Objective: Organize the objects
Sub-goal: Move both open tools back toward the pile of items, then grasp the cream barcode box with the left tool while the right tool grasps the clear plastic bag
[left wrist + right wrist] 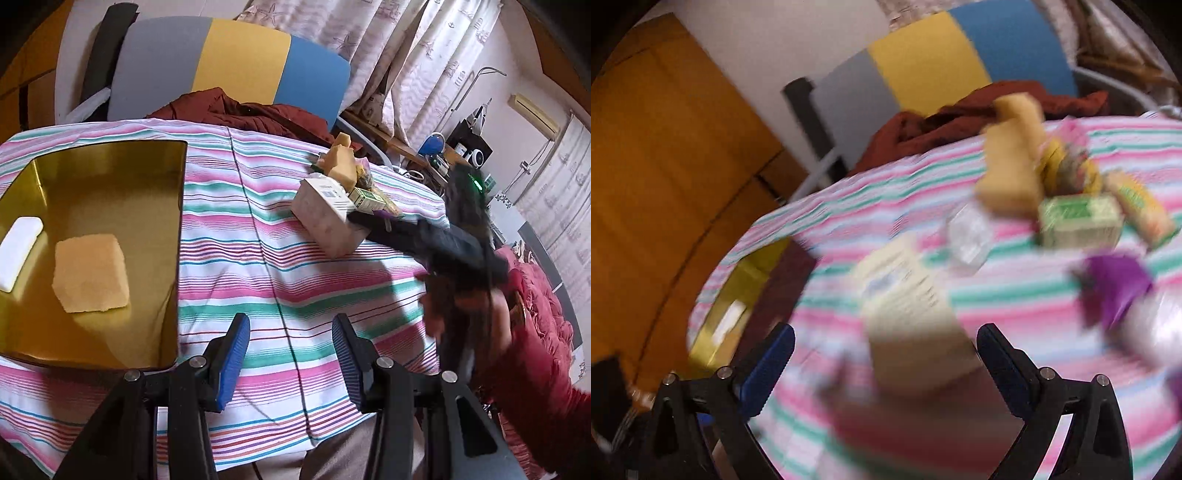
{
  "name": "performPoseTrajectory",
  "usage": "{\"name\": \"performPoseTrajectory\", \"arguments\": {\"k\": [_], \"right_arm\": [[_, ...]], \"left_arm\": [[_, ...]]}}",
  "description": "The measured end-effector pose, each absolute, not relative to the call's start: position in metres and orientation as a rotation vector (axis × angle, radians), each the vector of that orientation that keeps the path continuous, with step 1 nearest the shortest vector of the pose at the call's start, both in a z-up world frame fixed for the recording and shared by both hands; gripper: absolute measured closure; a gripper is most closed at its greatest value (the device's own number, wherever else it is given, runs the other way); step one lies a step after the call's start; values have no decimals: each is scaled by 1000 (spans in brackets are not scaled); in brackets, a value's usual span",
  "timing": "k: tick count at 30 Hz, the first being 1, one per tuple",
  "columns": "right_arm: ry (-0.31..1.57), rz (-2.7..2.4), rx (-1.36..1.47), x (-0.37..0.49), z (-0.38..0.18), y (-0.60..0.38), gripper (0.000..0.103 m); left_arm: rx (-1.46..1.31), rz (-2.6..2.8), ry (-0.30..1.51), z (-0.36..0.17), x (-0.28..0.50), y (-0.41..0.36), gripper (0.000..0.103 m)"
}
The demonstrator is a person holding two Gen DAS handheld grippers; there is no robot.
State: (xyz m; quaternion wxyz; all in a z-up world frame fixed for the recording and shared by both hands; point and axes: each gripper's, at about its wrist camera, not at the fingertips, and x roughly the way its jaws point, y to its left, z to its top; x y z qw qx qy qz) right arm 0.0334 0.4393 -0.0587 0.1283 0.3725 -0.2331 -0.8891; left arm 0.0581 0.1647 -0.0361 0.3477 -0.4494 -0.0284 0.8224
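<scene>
A gold tray (pixel 110 177) lies on the striped cloth at the left and holds a tan sponge block (pixel 90 273) and a white soap bar (pixel 18 251). My left gripper (pixel 290 343) is open and empty, just right of the tray. A pile sits at the far right: a white box (pixel 328 218), tan sponge pieces (pixel 341 160) and a green box (pixel 369 199). My right gripper (pixel 886 354) is open, its jaws on either side of the white box (pixel 912 306). The right wrist view is blurred; it also shows a green box (pixel 1078 221) and a purple thing (pixel 1115 288).
A chair with a grey, yellow and blue back (pixel 229 70) stands behind the table with a dark red cloth (pixel 251 114) on it. The person's arm in a red sleeve (pixel 535 369) is at the right. Curtains and a cluttered shelf lie beyond.
</scene>
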Motion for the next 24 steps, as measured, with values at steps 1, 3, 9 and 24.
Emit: {"name": "performPoseTrajectory", "arguments": {"k": [1,3,9,24], "right_arm": [[-662,-2567,1084,41,-60,430,3],[-614,-2602,1060,59,-60,415,3],[-485,-3046,986,94,-45,447,3],[-373,-3276,1393,54,-76,539,29]], "left_arm": [[-1165,2129,-73,-36,58,166,56],[-1161,2128,-63,-34,58,171,56],[-1161,2113,-57,-32,57,186,56],[-1191,2065,23,-40,51,237,56]]}}
